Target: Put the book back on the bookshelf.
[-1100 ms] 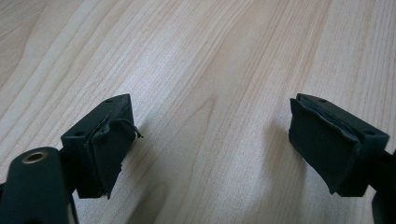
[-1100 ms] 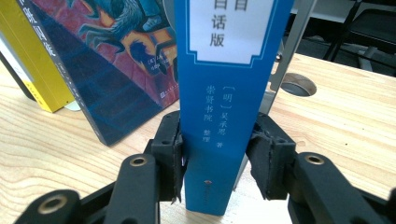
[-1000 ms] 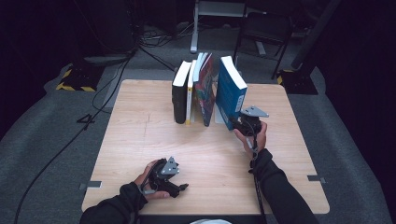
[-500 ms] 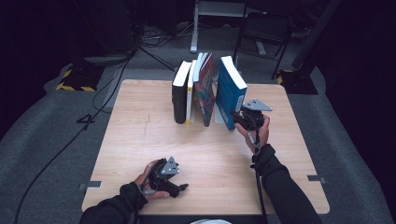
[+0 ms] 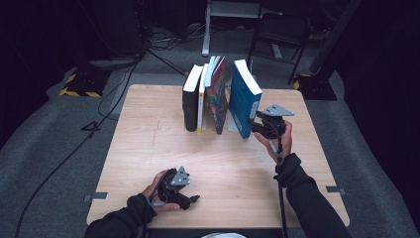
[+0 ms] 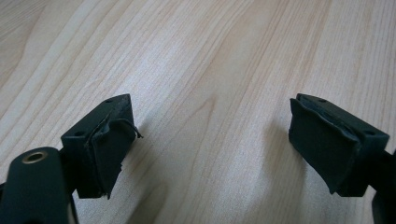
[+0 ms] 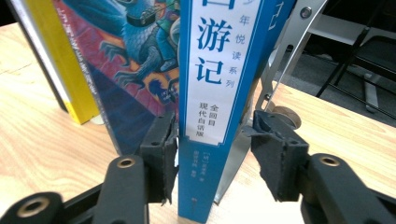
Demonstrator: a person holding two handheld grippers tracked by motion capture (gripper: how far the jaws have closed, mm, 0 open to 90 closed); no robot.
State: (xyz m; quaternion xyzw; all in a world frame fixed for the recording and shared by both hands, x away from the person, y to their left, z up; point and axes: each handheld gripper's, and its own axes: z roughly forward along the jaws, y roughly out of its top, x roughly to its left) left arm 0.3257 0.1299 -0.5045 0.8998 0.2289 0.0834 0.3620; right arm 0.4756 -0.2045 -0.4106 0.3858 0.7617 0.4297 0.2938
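While the left gripper (image 5: 190, 199) rests spread on the table (image 5: 148, 148), the right gripper's (image 7: 212, 154) fingers, just opening, straddle the upright blue book (image 7: 219, 93) at the row's right end, unclamped.

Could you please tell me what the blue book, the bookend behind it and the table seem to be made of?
Blue book: paper, with a glossy printed cover, judging by the sheen on its spine. Bookend: probably bare metal, thin, grey and smooth, with a bolt head near the top. Table: light wood or a wood-look laminate, matte, with visible grain.
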